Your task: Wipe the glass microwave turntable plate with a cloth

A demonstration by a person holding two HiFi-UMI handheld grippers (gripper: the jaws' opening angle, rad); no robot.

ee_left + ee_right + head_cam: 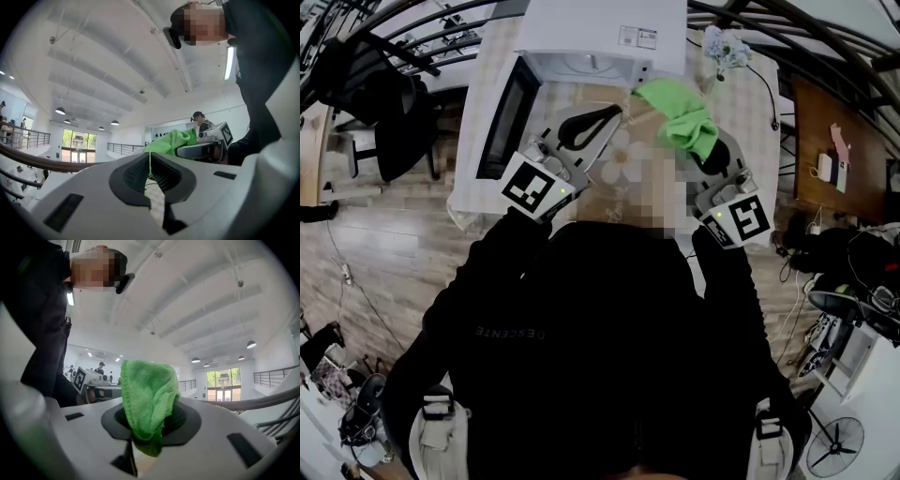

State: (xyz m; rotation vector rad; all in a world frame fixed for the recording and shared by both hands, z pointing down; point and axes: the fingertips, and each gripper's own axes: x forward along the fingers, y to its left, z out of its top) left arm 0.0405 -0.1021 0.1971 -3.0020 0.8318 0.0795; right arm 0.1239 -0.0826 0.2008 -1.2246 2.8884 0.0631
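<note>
While the open microwave [581, 42] fills the upper centre of the head view, the left gripper [614, 112] has its jaws closed to a slit. The right gripper [705, 150] clamps the green cloth [682, 112]. The plate cannot be made out.

Person: black long-sleeved top [581, 319] with pale lettering at centre-left of the head view. Grey-white straps [436, 412] with dark buckles sit at both lower corners.

Left gripper [609, 114]: grey-white shell and black looped jaws with ribbed black pads [136, 171]. Its marker cube [534, 185] is white with a black square pattern and carries a small green light.

Right gripper [701, 142]: same shell, with dark rectangular recesses [243, 448] and a matching cube [742, 217].
</note>
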